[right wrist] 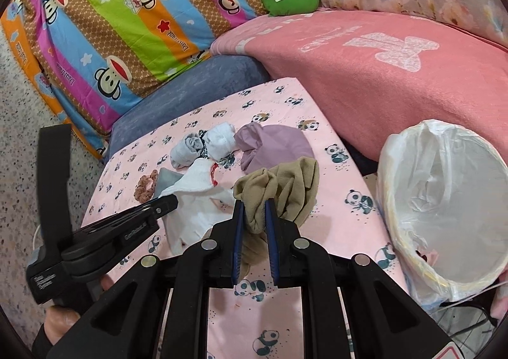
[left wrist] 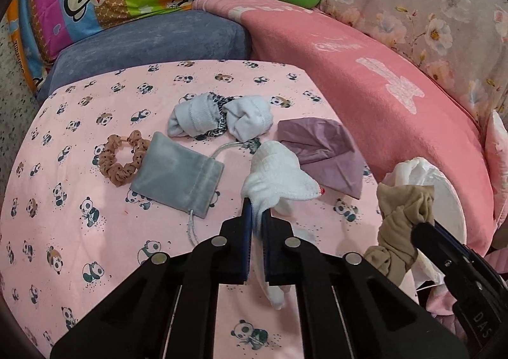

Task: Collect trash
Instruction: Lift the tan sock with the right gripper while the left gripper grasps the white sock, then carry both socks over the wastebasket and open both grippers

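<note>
Two grippers work over a pink panda-print sheet point(left wrist: 79, 168). The left gripper point(left wrist: 257, 211) is clamped tight on one white sock point(left wrist: 279, 179), lifted off the sheet; the right gripper point(right wrist: 254, 213) pinches one bunched tan stocking point(right wrist: 279, 190), narrow gap between its pads. Left on the sheet: two rolled pale socks point(left wrist: 222, 117), one purple cloth point(left wrist: 324, 152), one grey drawstring pouch point(left wrist: 181, 174), one brown scrunchie point(left wrist: 122, 159). One white bin point(right wrist: 444, 200) lined with a plastic bag stands just beside the sheet's right edge, below a pink blanket point(right wrist: 381, 73); little shows inside.
</note>
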`<act>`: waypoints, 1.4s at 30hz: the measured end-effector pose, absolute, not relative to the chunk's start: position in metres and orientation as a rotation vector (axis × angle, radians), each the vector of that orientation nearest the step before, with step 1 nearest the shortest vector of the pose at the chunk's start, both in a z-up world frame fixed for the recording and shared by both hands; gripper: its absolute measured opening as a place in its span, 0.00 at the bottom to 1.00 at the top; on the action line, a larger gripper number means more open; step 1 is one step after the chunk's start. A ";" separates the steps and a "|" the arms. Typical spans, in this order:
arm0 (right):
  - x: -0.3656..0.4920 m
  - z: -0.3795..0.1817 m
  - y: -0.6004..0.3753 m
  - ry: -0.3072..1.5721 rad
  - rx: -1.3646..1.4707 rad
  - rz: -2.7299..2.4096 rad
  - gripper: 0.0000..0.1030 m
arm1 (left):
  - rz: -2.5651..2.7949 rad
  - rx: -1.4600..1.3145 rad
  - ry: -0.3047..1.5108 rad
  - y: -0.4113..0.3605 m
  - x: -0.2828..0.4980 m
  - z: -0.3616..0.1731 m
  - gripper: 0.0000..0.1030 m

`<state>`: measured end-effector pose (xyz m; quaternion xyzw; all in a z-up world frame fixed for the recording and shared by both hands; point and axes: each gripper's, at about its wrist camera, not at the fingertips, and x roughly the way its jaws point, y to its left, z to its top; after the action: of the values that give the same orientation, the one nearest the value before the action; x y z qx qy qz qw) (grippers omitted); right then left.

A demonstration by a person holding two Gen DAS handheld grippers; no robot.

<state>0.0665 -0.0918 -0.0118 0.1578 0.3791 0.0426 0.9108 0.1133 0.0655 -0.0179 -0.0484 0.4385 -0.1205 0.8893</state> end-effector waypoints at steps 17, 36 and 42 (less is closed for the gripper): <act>0.021 0.017 -0.188 0.663 0.414 -0.047 0.14 | -0.443 0.015 0.795 -0.044 0.075 0.037 0.05; 0.004 0.001 -0.284 0.660 0.488 -0.202 0.14 | -0.597 0.125 0.823 -0.147 0.073 0.033 0.06; 0.006 -0.004 -0.294 0.667 0.494 -0.217 0.14 | -0.621 0.132 0.838 -0.161 0.076 0.029 0.06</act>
<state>0.0064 -0.2942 -0.0041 0.2393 0.3232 -0.1050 0.9095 0.0759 -0.1605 0.0292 0.0632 0.3999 -0.2966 0.8650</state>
